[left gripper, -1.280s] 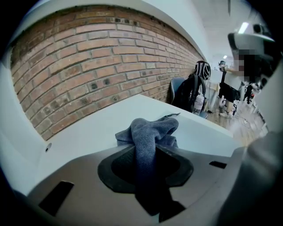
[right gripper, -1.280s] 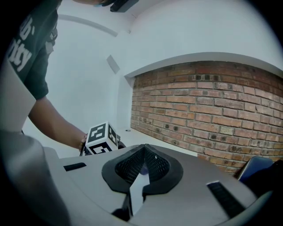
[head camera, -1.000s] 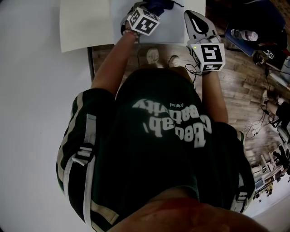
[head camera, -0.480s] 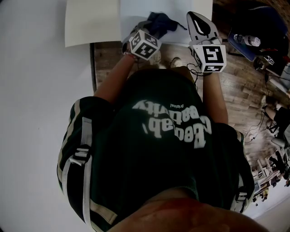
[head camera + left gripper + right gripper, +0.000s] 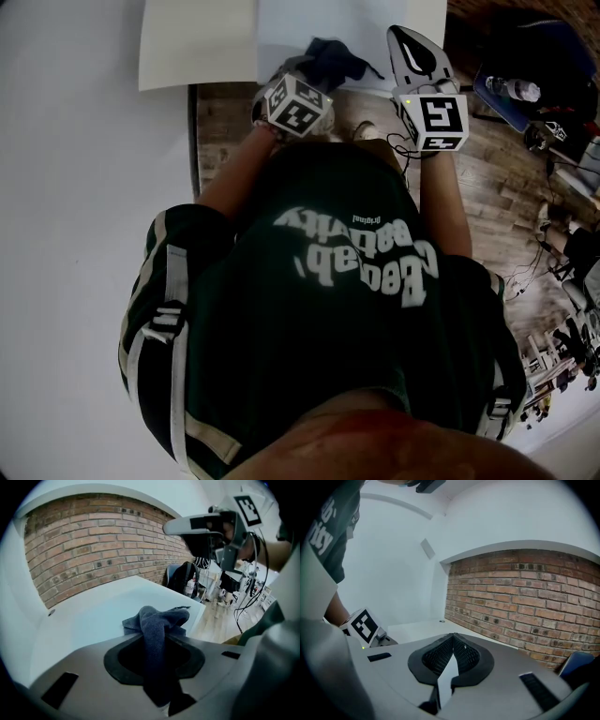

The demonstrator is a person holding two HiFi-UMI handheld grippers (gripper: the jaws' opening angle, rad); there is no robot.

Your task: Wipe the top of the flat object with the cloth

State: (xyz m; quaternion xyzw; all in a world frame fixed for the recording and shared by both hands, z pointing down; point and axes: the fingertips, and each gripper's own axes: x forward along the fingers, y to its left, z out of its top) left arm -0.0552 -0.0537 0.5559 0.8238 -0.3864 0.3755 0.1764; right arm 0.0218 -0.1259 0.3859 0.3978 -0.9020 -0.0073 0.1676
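My left gripper (image 5: pixel 302 73) is shut on a dark blue cloth (image 5: pixel 334 58), which lies bunched on the near edge of the flat white tabletop (image 5: pixel 366 23). In the left gripper view the cloth (image 5: pixel 157 620) runs up between the jaws of that gripper (image 5: pixel 157 641) and spills onto the white top (image 5: pixel 89 616). My right gripper (image 5: pixel 405 36) hovers just right of the cloth, over the same edge. In its own view the right gripper (image 5: pixel 452 641) has its ribbed jaws closed together, with nothing between them.
A cream panel (image 5: pixel 197 42) adjoins the white top on the left. A brick wall (image 5: pixel 98 541) stands behind the table. Wooden floor (image 5: pixel 497 187) with cables, a dark bag (image 5: pixel 525 47) and a bottle (image 5: pixel 521 91) lies to the right. My torso fills the lower head view.
My left gripper has drawn back toward me with the cloth, which now shows more fully at the table's near edge. The right gripper has barely moved.
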